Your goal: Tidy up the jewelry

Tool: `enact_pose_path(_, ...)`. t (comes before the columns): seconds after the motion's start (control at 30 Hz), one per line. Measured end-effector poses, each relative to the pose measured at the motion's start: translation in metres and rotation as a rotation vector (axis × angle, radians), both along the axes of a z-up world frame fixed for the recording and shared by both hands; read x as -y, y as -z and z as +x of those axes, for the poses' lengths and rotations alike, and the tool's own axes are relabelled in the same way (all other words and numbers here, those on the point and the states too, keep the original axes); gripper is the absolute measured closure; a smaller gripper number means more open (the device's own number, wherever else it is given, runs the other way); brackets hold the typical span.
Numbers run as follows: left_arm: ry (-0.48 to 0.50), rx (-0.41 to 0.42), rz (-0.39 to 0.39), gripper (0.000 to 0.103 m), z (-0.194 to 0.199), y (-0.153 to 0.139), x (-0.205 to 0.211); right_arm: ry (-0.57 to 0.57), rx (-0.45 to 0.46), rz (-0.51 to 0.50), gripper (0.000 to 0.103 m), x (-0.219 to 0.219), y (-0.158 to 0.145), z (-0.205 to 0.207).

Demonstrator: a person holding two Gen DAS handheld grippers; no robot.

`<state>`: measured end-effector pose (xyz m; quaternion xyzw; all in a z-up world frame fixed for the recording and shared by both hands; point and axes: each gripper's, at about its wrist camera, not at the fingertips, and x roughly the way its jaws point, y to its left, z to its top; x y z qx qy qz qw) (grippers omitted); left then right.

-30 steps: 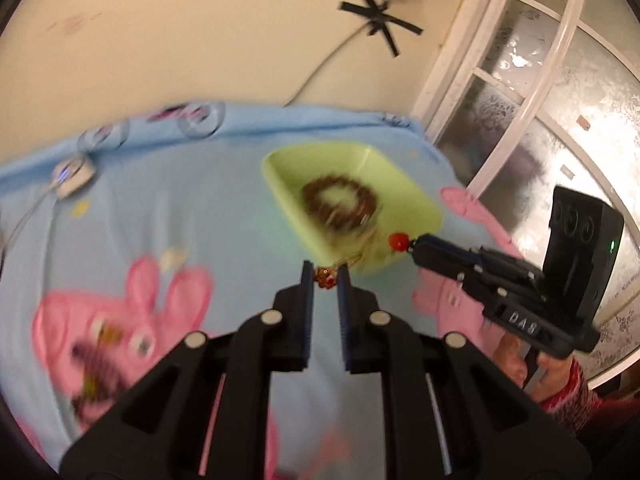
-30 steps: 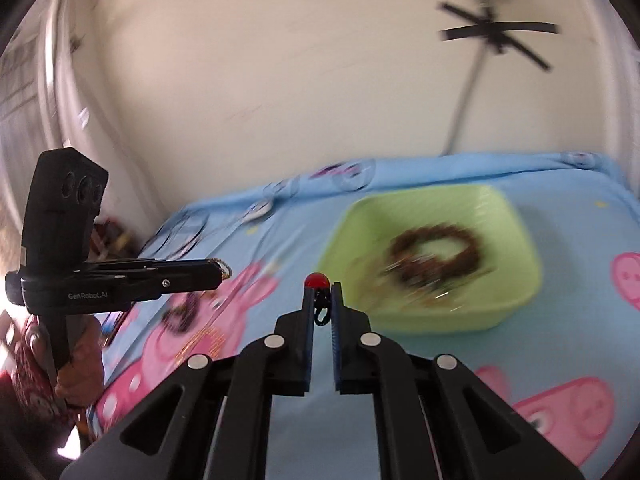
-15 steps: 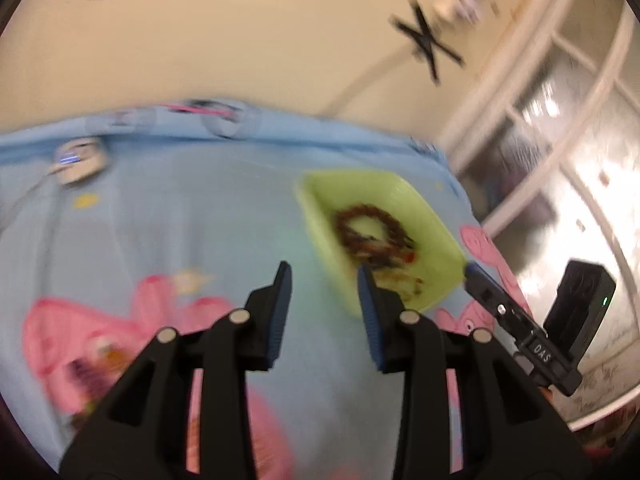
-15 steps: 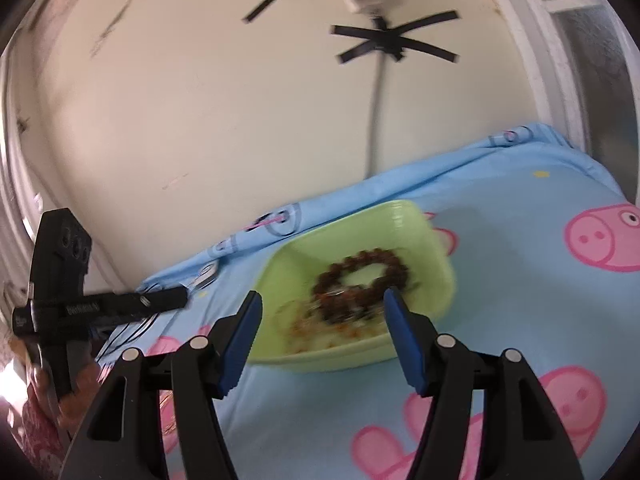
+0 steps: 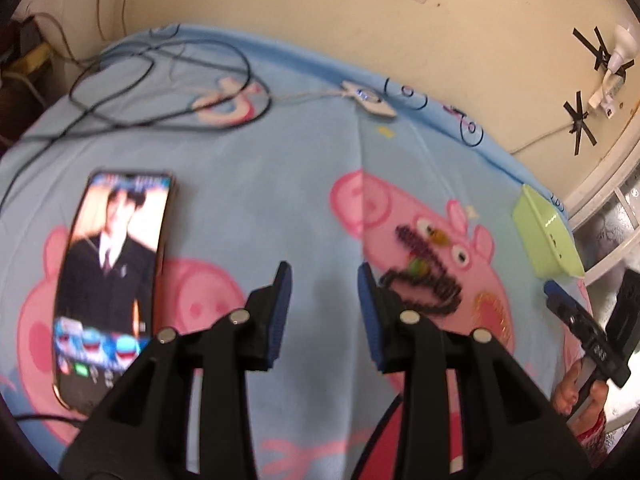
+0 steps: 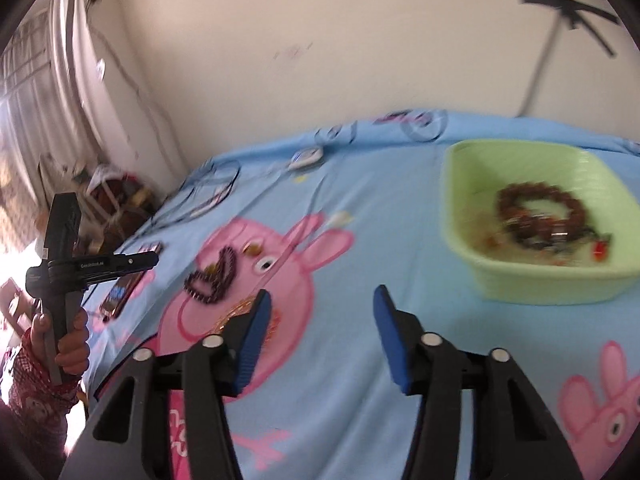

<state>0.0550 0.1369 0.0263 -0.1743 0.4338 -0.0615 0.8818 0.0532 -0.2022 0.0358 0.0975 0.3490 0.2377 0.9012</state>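
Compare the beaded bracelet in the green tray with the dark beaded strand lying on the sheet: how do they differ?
The bracelet sits inside the green tray; the dark strand lies loose on the blue sheet. The bracelet forms a round ring; the strand is bent into an irregular loop. The bracelet's beads look reddish brown and larger; the strand's look darker and finer. Both are strings of beads.

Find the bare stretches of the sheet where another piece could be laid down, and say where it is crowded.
Free: the blue sheet between the dark bead string and the green tray, and between the phone and the beads. Crowded: around the beads and the gold chain, the tray's inside, and the far corner with the black cables.
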Motion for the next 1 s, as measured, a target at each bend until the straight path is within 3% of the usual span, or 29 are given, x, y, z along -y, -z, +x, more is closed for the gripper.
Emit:
enact_pose_path(0.17,0.028,-0.014,0.001,0.071,0.001,0.014,0.012,-0.077,-0.045,-0.054,0.090,-0.042,0.002,0.028)
enact_pose_path(0.33,0.099,0.039,0.001,0.071,0.026,-0.007,0.028,-0.128,-0.047,-0.078,0.091,-0.081,0.002,0.053)
enact_pose_path(0.53,0.243,-0.052,0.080,0.071,0.054,0.016,0.077,-0.144,-0.071,-0.078,0.091,-0.097,-0.001,0.084)
enact_pose_path(0.63,0.246,-0.005,0.157,0.070,0.043,0.021,0.087,-0.179,-0.072,-0.109,0.091,-0.105,-0.002,0.092)
enact_pose_path(0.97,0.242,0.028,0.212,0.069,0.037,0.026,0.092,-0.267,-0.089,-0.247,0.091,-0.134,0.018,0.102)
enact_pose_path(1.0,0.236,0.031,0.222,0.075,0.038,0.026,0.093,-0.270,-0.082,-0.265,0.091,-0.136,0.018,0.101)
